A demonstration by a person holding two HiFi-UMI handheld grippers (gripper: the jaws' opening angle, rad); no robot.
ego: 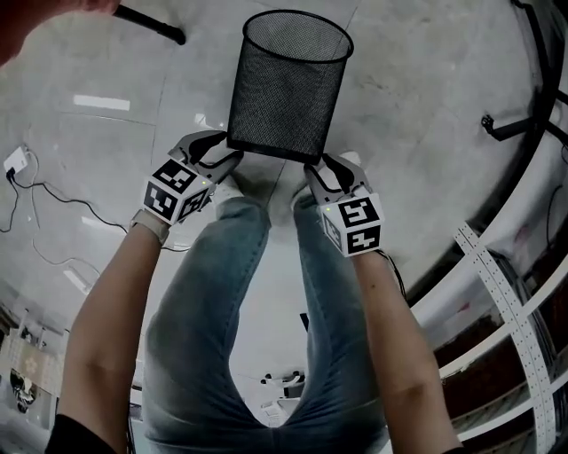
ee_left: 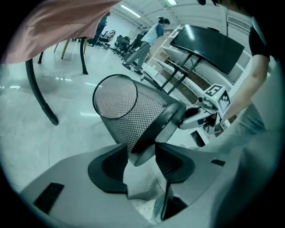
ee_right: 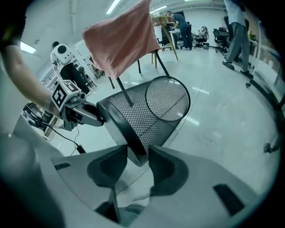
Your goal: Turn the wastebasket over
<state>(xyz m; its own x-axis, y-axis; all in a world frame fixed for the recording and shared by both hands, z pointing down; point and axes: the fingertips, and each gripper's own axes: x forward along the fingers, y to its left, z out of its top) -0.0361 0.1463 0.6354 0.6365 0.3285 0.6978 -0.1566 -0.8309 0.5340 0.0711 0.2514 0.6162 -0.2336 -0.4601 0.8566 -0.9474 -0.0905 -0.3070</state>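
A black wire-mesh wastebasket [ego: 288,84] stands on the pale floor just beyond my shoes, its open mouth on the far side from me. My left gripper [ego: 227,147] is at the left side of its base and my right gripper [ego: 316,170] at the right side. In the left gripper view the solid black bottom band of the wastebasket [ee_left: 129,111] sits between the pads of the left gripper [ee_left: 141,153], touching both. The right gripper view shows the same band of the wastebasket [ee_right: 151,111] pinched by the right gripper [ee_right: 138,153].
My legs in jeans [ego: 240,293] are right behind the basket. A black chair leg [ego: 151,24] lies at the far left and a cable [ego: 35,191] runs over the floor. A metal rack [ego: 506,284] borders the right. A pink cloth [ee_right: 120,40] hangs over a stool.
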